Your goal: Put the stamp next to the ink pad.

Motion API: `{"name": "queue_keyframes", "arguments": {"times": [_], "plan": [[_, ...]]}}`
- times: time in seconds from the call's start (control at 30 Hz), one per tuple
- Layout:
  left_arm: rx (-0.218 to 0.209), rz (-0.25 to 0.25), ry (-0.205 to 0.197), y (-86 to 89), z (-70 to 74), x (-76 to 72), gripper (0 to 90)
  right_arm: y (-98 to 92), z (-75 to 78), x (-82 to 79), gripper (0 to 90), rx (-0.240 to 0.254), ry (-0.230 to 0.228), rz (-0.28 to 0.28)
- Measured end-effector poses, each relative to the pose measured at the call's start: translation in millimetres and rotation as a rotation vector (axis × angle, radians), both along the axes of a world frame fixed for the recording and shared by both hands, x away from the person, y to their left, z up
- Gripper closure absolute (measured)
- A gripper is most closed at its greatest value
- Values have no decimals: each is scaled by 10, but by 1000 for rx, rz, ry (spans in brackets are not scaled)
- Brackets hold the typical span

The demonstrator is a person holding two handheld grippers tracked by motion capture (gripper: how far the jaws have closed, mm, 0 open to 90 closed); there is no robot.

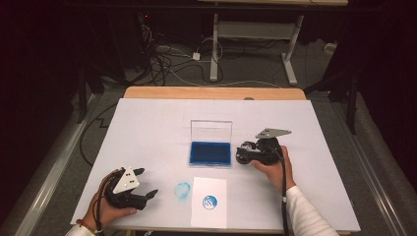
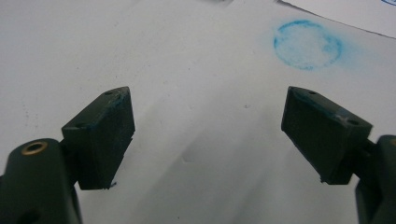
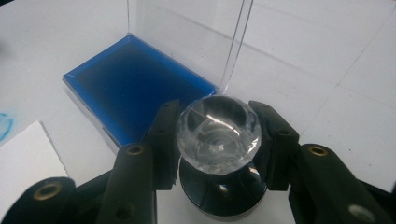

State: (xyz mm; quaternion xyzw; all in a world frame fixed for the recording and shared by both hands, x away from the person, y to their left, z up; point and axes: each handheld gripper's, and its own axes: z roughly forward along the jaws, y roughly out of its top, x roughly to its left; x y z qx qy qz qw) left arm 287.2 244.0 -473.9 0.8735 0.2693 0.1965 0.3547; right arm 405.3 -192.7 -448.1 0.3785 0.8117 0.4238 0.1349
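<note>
Nearest, at the table's front left: left gripper with jaws spread wide and nothing between them, hovering by a smudged blue ring beside a paper slip bearing a blue print. Farther back on the right: right gripper clamped on a round stamp with a clear faceted knob, standing just beside the open blue ink pad, lid upright behind.
</note>
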Motion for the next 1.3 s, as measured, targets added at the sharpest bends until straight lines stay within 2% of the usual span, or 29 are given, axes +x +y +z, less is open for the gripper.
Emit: {"name": "queue_keyframes", "arguments": {"times": [0.4,0.47,0.67,0.7,0.77,0.93,1.3], "plan": [[-1,-3,3,4,0,6,167,-18,3,0,560,5,1,-5],[-1,-3,4,5,1,8,167,-11,18,-7,488,-2,-21,-5],[1,-4,3,3,1,7,167,5,102,-65,389,-47,-83,-23],[2,-4,4,3,1,7,166,6,118,-74,382,-58,-98,-21],[2,-4,2,4,2,7,167,0,151,-95,362,-51,-116,-22],[1,-1,3,7,2,8,166,-3,252,-166,324,-90,-193,-29],[-1,0,5,8,2,8,166,-5,466,-385,270,-132,-305,-15]]}}
